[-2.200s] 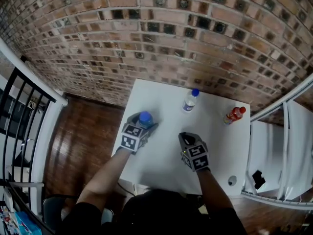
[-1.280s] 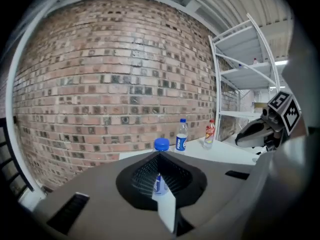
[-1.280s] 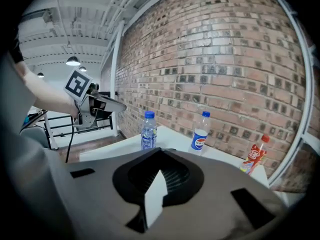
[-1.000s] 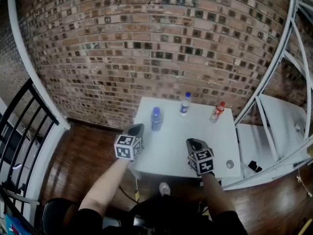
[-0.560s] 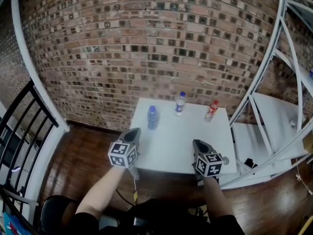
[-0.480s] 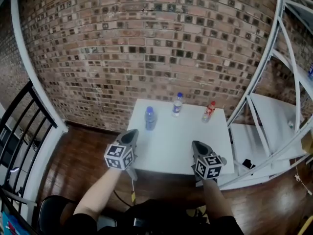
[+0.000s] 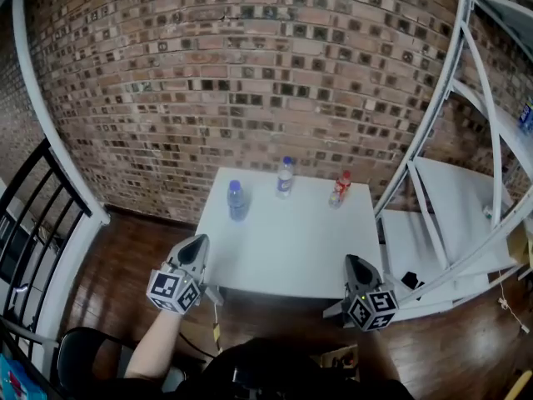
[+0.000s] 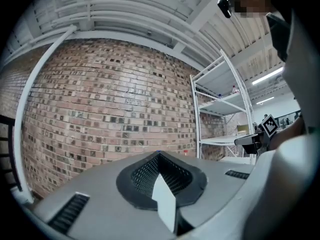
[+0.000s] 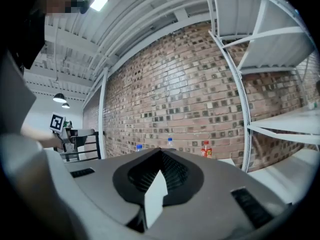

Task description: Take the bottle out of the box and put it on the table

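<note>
the left gripper (image 7: 194, 243) has its jaws pressed together on nothing and hangs off the near left corner of the white table (image 7: 291, 248). the right gripper (image 7: 356, 262) is likewise closed and empty off the near right corner, and both are well apart from the bottles. the blue-tinted bottle (image 7: 236, 201), blue-capped, stands upright near the table's far left edge, with a clear bottle (image 7: 286, 177) with a blue cap and a red-capped bottle (image 7: 339, 189) further right, before a brick wall (image 7: 250, 73) and beside a white shelving rack (image 7: 450, 190).
</note>
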`<state>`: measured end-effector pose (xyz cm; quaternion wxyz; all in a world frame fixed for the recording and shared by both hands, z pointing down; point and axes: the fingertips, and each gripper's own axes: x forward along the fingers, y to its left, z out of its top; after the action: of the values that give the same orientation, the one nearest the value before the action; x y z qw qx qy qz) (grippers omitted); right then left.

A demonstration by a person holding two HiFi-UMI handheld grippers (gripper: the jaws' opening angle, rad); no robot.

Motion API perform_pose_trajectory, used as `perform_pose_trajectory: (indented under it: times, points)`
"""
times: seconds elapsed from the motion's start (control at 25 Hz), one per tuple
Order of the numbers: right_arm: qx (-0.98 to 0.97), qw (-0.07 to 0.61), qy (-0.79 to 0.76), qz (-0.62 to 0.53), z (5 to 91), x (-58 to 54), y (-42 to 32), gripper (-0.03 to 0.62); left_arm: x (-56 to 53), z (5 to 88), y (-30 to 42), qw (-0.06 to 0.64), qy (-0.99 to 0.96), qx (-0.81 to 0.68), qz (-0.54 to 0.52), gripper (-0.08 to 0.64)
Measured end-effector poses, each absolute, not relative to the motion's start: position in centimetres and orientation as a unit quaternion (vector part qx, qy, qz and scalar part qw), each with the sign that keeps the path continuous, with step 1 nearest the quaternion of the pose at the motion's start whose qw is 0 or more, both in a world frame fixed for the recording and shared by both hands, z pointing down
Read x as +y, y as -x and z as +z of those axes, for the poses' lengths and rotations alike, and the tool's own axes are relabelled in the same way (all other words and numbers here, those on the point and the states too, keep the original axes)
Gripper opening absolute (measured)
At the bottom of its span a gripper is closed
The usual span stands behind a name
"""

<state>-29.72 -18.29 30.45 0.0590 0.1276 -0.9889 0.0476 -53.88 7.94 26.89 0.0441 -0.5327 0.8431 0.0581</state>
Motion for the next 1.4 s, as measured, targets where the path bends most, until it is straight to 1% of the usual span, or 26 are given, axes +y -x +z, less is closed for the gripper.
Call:
perform_pose_trajectory:
  times: [0.12,0.32,0.84,1.4]
  points:
    - [-0.989,0.036,-0.131,0.058,30.0,-18.2,28.7,0.003,8.9,27.0,52.9,0.048,0.516,0.851,0.082,0.003]
    - [-0.988,0.034,-0.134,0.068,31.1,-18.9,28.7,0.002,8.3,27.8,52.4,0.043,0.502,0.856,0.112,0.003]
    - [-0.984,0.005,-0.137,0.11,32.0,-18.5,28.8,0.002,6.6,29.6,49.5,0.042,0.519,0.848,0.098,0.003]
    - [-0.988,0.019,-0.124,0.09,31.4,-18.3,30.0,0.002,5.3,29.6,49.5,0.038,0.535,0.839,0.093,0.003]
